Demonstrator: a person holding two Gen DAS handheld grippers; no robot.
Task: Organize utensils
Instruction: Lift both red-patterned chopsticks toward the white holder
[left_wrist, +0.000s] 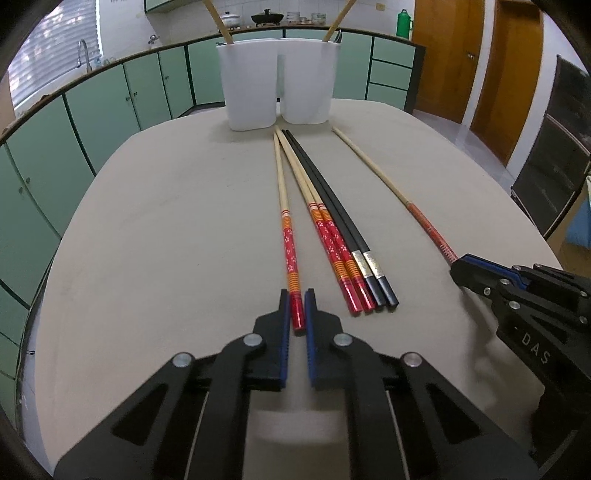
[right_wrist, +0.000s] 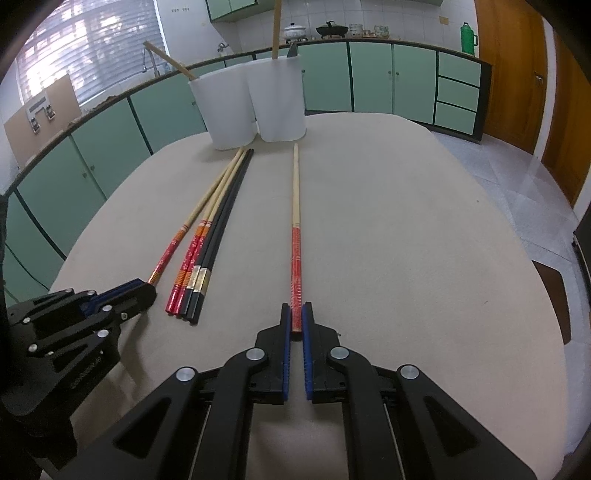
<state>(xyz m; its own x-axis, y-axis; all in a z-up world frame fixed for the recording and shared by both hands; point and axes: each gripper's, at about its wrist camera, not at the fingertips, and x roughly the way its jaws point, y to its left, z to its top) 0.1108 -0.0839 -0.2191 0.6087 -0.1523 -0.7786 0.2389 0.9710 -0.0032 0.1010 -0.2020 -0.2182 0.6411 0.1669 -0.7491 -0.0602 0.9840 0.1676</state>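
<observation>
My left gripper (left_wrist: 297, 295) is shut on the red end of a flower-patterned chopstick (left_wrist: 286, 221) that lies on the beige table (left_wrist: 166, 229). My right gripper (right_wrist: 296, 308) is shut on the red end of a second, separate chopstick (right_wrist: 296, 206), which also lies flat. Between the two lie a pair of red-handled chopsticks (left_wrist: 334, 240) and a pair of black chopsticks (left_wrist: 332, 206), side by side. A white two-cup holder (left_wrist: 277, 81) stands at the far end of the table with a wooden chopstick leaning in each cup. The left gripper (right_wrist: 146, 286) also shows at the left of the right wrist view.
Green kitchen cabinets (left_wrist: 110, 99) curve behind the table, with a sink tap (left_wrist: 83, 51) at the left and pots (left_wrist: 266, 16) on the counter. Wooden doors (left_wrist: 461, 55) stand at the right. The right gripper (left_wrist: 458, 267) enters from the right edge of the left wrist view.
</observation>
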